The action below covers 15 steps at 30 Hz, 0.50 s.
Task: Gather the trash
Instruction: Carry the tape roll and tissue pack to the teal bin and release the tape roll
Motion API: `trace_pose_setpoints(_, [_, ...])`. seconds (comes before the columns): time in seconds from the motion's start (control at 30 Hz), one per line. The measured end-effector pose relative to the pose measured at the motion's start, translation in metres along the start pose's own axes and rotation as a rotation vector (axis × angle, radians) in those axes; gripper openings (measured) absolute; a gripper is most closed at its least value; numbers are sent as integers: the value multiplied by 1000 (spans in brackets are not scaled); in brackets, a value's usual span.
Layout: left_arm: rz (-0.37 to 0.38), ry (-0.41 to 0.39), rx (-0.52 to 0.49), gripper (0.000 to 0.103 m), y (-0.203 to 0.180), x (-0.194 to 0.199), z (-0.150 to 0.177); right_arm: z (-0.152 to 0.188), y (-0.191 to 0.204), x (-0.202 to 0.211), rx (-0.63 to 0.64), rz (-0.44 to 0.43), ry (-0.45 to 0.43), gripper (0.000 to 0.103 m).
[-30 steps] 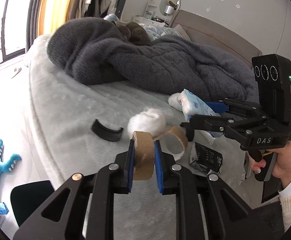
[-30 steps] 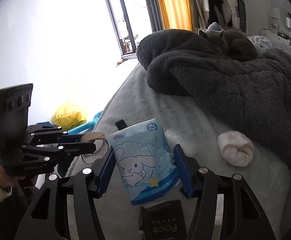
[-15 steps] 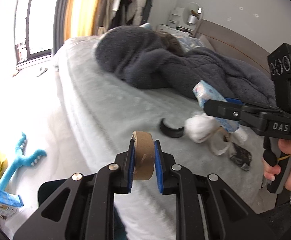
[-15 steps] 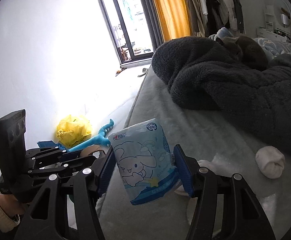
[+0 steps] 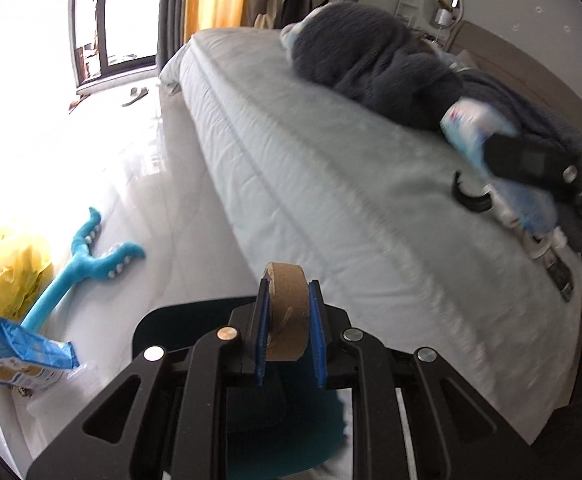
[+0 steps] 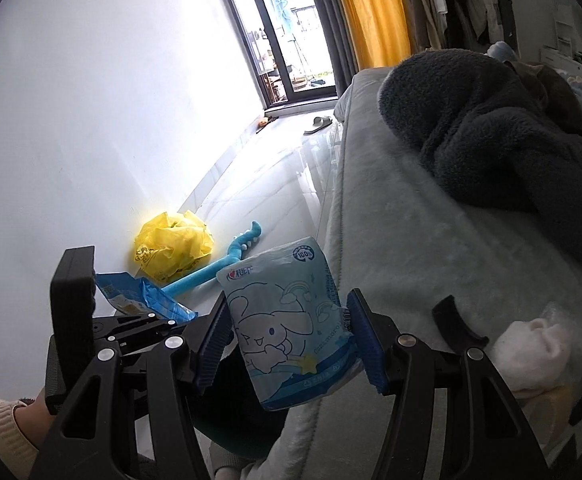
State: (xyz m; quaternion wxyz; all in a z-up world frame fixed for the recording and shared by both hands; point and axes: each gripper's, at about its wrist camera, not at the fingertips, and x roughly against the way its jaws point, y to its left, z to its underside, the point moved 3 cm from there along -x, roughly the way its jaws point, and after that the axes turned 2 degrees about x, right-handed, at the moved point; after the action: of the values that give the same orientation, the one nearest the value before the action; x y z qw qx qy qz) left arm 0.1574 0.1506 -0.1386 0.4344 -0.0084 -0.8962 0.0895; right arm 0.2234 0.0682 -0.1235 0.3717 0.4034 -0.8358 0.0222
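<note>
Both claws grip trash: left claw [image 5: 287,330] cardboard roll [image 5: 285,312], right claw [image 6: 291,338] tissue pack [image 6: 291,328], print legible only right-side.

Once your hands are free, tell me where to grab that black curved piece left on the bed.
Grip the black curved piece at mid-arc, one finger inside the curve and one outside, coming down from above. It lies flat on the bed, a thin open arc, so only its narrow band fits between fingers. White wads crowd one end.

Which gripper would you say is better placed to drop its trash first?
Probably the left gripper: its cardboard roll hangs over the dark bin, while the right gripper's tissue pack sits by the bed edge.
</note>
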Motion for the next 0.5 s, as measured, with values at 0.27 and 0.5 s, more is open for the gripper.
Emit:
trace_pose_setpoints(0.27, [-72, 129, 28, 20, 45, -21, 37, 2, 27, -35, 6, -38, 51, 59])
trace_pose_setpoints(0.5, [-58, 267, 61, 20, 73, -44, 72, 17, 46, -70, -10, -69, 136, 59])
